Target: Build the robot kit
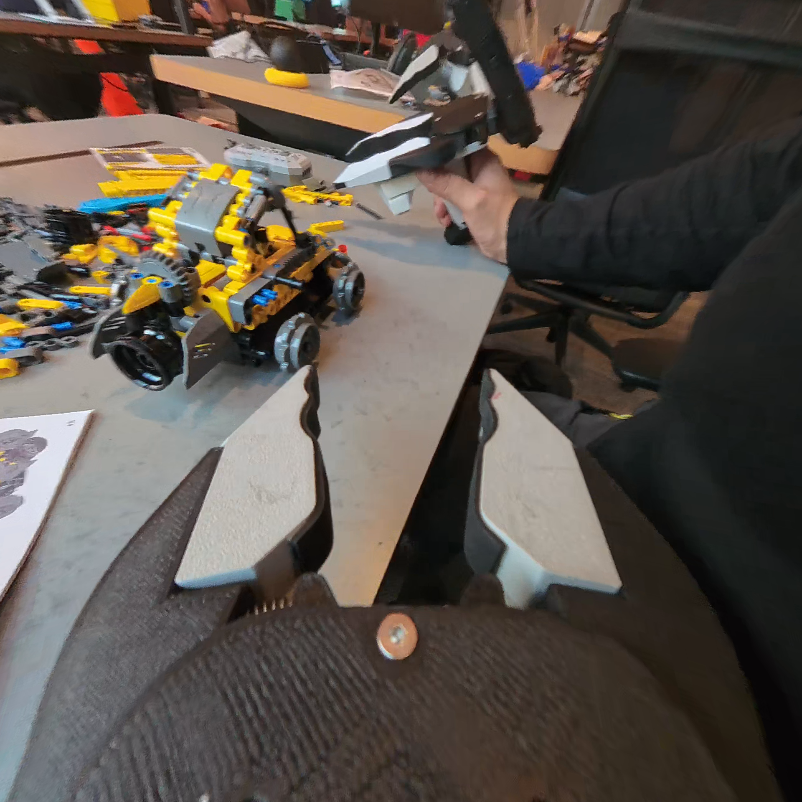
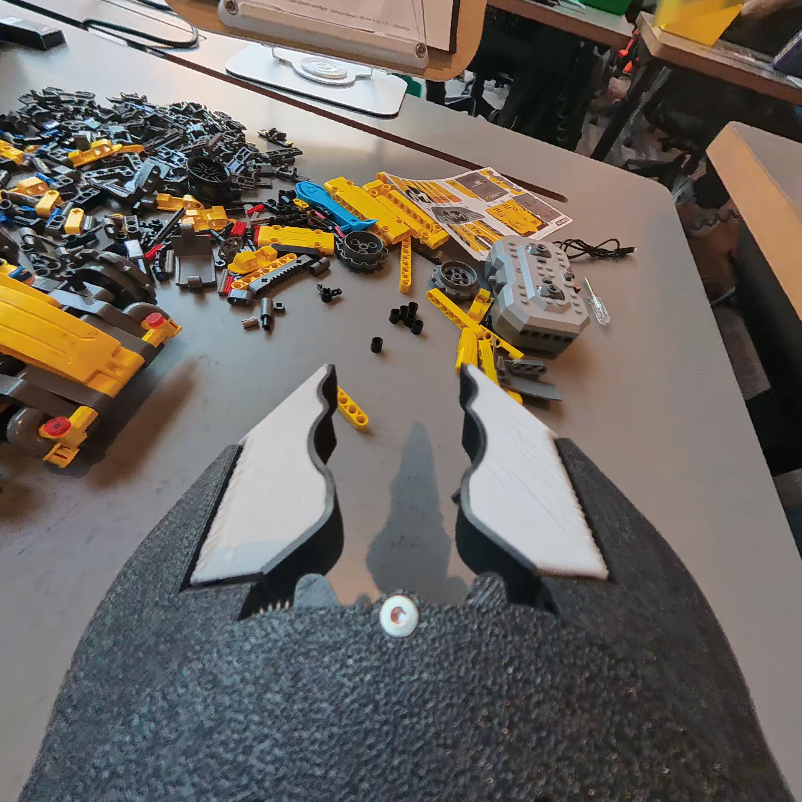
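Observation:
A half-built yellow, grey and black brick vehicle (image 1: 225,277) stands on the grey table (image 1: 390,390); its rear shows at the left of the right wrist view (image 2: 65,356). My left gripper (image 1: 399,377) is open and empty, over the table's near right edge, right of the vehicle. My right gripper (image 2: 397,373) is open and empty above the table, with a short yellow beam (image 2: 352,410) just beside its left fingertip. It also shows in the left wrist view (image 1: 347,169), held by a hand (image 1: 477,208) in a black sleeve. A grey battery box (image 2: 536,288) lies ahead to the right.
Several loose yellow, black and blue pieces (image 2: 152,195) cover the table's far left. A sticker sheet (image 2: 481,208), a small screwdriver (image 2: 596,301) and a black cable (image 2: 594,249) lie near the far right corner. A booklet (image 1: 30,477) lies at the left. An office chair (image 1: 651,173) stands beside the table. The tips of one gripper are about 35 cm away from the tips of the other.

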Action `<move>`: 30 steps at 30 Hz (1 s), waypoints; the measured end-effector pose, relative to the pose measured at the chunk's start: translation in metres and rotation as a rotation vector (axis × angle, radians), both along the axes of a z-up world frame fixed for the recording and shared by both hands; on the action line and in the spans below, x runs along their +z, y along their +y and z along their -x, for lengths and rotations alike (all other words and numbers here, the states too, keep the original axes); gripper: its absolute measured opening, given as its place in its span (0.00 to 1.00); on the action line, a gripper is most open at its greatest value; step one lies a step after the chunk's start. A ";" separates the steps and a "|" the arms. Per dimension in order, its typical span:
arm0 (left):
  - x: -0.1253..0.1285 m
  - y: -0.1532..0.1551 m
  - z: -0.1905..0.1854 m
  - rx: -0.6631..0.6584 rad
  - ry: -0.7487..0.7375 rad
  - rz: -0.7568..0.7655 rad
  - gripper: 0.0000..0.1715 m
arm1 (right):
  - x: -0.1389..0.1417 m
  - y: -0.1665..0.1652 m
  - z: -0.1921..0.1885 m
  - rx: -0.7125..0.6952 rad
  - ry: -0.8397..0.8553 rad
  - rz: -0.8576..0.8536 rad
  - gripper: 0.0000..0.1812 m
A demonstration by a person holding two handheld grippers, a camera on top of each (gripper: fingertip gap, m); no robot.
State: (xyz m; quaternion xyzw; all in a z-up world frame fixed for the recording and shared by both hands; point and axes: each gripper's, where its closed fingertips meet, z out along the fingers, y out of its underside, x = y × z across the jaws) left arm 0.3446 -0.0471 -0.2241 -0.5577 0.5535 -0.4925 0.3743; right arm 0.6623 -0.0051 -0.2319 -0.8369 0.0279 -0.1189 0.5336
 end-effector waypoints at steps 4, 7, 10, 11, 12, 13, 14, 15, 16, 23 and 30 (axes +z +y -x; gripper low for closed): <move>0.019 -0.022 0.009 -0.145 -0.099 -0.032 0.39 | 0.002 -0.007 -0.016 -0.065 0.069 -0.030 0.35; 0.028 -0.017 0.016 -0.170 -0.136 -0.059 0.34 | 0.001 -0.010 -0.023 -0.098 0.099 -0.026 0.37; 0.028 -0.011 0.022 -0.178 -0.137 0.006 0.35 | -0.003 -0.013 -0.029 -0.138 0.091 -0.004 0.37; 0.028 -0.010 0.024 -0.185 -0.132 0.019 0.36 | -0.004 -0.013 -0.031 -0.151 0.087 0.002 0.37; 0.028 -0.008 0.027 -0.188 -0.129 0.025 0.36 | -0.004 -0.014 -0.032 -0.162 0.085 0.005 0.37; 0.030 -0.007 0.029 -0.190 -0.135 0.028 0.37 | -0.004 -0.016 -0.035 -0.177 0.084 0.006 0.37; 0.034 -0.004 0.032 -0.190 -0.145 0.029 0.36 | -0.005 -0.017 -0.038 -0.196 0.085 0.008 0.37; 0.038 -0.002 0.034 -0.186 -0.156 0.030 0.36 | -0.006 -0.018 -0.040 -0.207 0.092 0.013 0.37; 0.041 0.000 0.036 -0.184 -0.169 0.030 0.36 | -0.007 -0.019 -0.042 -0.213 0.100 0.019 0.38; 0.053 0.006 0.044 -0.166 -0.195 0.050 0.36 | -0.012 -0.023 -0.050 -0.267 0.100 0.047 0.42; 0.046 0.012 0.039 -0.114 -0.181 0.044 0.37 | -0.016 -0.022 -0.051 -0.266 0.122 0.067 0.42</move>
